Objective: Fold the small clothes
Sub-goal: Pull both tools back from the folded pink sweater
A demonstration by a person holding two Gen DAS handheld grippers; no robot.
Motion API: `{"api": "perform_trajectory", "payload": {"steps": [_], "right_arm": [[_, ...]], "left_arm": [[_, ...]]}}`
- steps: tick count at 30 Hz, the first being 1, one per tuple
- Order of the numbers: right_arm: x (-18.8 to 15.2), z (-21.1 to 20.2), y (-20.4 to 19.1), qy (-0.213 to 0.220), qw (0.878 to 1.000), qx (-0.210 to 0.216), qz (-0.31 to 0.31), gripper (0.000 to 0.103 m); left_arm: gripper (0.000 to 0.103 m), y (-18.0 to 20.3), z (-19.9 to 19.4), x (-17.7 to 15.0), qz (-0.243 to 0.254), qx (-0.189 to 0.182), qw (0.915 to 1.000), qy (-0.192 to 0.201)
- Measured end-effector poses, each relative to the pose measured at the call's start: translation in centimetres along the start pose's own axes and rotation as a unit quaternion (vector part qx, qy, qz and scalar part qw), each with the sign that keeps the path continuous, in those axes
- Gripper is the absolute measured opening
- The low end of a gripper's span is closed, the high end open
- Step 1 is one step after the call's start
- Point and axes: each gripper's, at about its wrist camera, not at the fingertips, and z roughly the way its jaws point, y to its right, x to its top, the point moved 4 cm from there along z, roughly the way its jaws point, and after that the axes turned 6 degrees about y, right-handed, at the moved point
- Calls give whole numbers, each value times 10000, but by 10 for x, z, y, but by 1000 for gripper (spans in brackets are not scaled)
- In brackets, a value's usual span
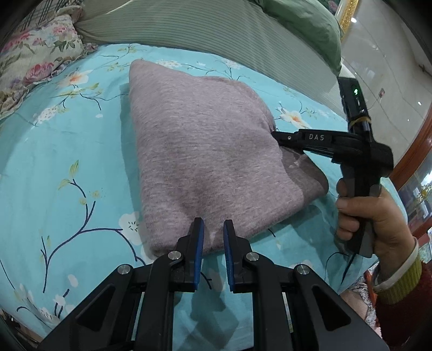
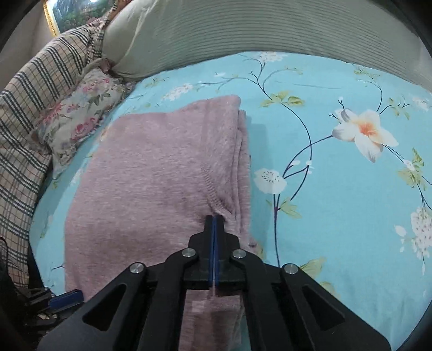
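Note:
A folded pinkish-mauve knit garment [image 1: 205,151] lies on the turquoise floral bed sheet [image 1: 54,175]. My left gripper [image 1: 213,229] is open, its blue pads either side of the garment's near edge, holding nothing. My right gripper [image 1: 278,135] reaches in from the right, held by a hand, its tips at the garment's right edge. In the right wrist view the right gripper [image 2: 214,220] is shut, its blue pads pressed together on a fold of the garment [image 2: 151,172] near a stitched seam.
A floral pillow [image 1: 35,59] and a plaid quilt [image 2: 32,89] lie at the left. A ribbed grey-green blanket [image 1: 189,24] runs along the back, with a green pillow [image 1: 305,24] at the back right. The bed edge drops off at the right, beside wooden furniture [image 1: 415,151].

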Motion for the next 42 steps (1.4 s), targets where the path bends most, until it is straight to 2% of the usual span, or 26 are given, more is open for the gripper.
{"api": "perform_trajectory", "payload": {"steps": [4,8,11,13,15,19,21,22,23,25,27,28,31,33,37,39,40,42], "right_arm": [[-5,-28,-3,105,9996,221,114,4],[-26,-53,-21,83,9978,659,19,4],[-47,-50,-19,-169,9991,298,-248,5],[-61,-37,-4,-414,9990,20,-161,4],[-62,-39,4,-340,9991,227,95,4],[-55,-51,-4,-246,9995,172,39,5],[-56,-56,-6,-193,9996,196,50,8],[-56,-60,-7,-163,9996,206,47,14],[-57,-64,-9,-129,9997,206,35,24],[-59,-73,-14,-32,9997,236,-26,37],[-64,-82,-17,23,9998,153,-143,39],[-67,-86,-20,34,9997,121,-207,39],[-74,-92,-22,24,9996,135,-245,40],[-79,-96,-22,5,9996,108,-264,41],[-88,-107,-22,-2,9993,32,-370,56],[-92,-112,-24,1,9991,5,-431,66],[-94,-115,-24,-5,9989,4,-465,73],[-98,-119,-25,-23,9987,24,-504,78]], "left_arm": [[14,3,0,1,29,110,9999,53],[14,2,-2,-1,-44,81,9999,69],[14,2,-3,-3,-62,83,9999,77],[14,4,-4,-4,-54,114,9999,86],[14,6,-5,-6,-36,140,9998,97],[14,8,-9,-11,9,198,9998,72],[15,8,-13,-12,10,250,9997,60],[15,8,-14,-13,-4,265,9996,59],[15,8,-17,-15,-15,285,9996,58],[20,8,-24,-19,-17,360,9993,54],[43,6,-31,-24,-15,529,9986,88],[46,4,-35,-26,-24,583,9982,126],[53,0,-46,-29,-98,639,9977,187],[63,-5,-52,-31,-196,699,9971,205],[69,-12,-58,-31,-358,723,9965,198],[79,-11,-63,-33,-352,780,9961,197],[80,-10,-64,-32,-319,811,9960,203],[80,-10,-67,-32,-227,890,9955,211]]}}
